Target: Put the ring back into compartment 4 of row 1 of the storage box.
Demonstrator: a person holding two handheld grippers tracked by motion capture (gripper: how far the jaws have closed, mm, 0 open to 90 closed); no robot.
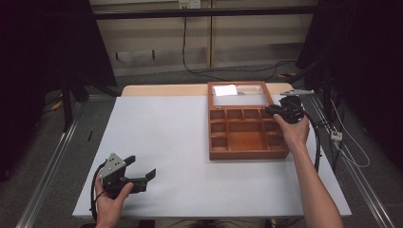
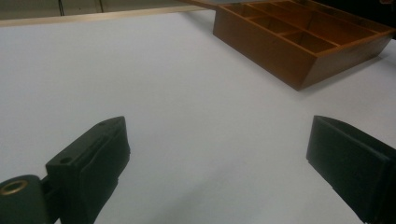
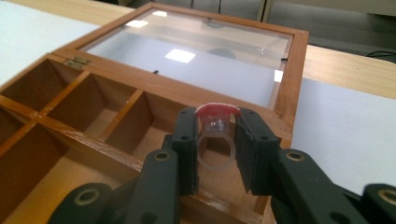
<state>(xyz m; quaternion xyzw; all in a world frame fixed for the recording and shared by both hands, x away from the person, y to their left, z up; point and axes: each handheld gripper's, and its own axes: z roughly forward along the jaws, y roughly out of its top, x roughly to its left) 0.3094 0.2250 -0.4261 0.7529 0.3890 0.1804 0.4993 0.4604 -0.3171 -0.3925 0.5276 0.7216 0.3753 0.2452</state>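
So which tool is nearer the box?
Right. The right tool sits over the box at its right rear corner; the left tool is far off, near the table's front-left.

**Left fingers wide, right fingers pinched**

The left gripper (image 1: 138,173) sits low at the near left, held in the left hand (image 1: 110,202), fingers (image 2: 88,163) spread wide apart. The right gripper (image 1: 271,110), on an outstretched forearm, has its fingers (image 3: 187,144) nearly closed.
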